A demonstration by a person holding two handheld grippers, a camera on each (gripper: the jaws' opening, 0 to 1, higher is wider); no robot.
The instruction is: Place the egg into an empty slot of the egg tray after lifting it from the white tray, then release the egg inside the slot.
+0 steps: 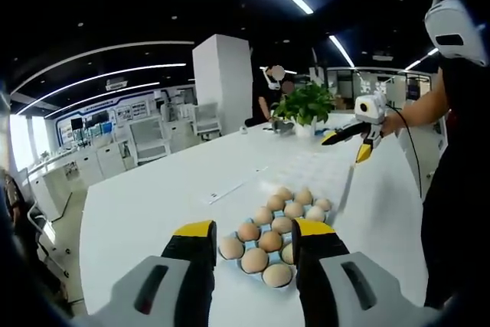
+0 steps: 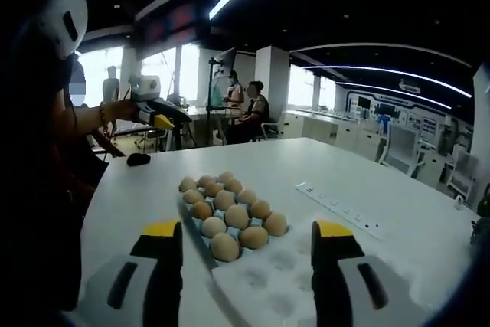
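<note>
Each gripper has grey moulded bodies ending in black jaws capped with yellow tips: the left gripper (image 1: 253, 237) with dark oval slots in its grey shells, the right gripper (image 2: 249, 237) alike. At two o'clock in the left gripper view the person (image 1: 459, 151) wears dark clothing and a white headset (image 1: 456, 30).

Matt brown eggs (image 1: 269, 240), smooth glossy white table (image 1: 153, 197), moulded white plastic egg tray (image 2: 283, 273)
</note>
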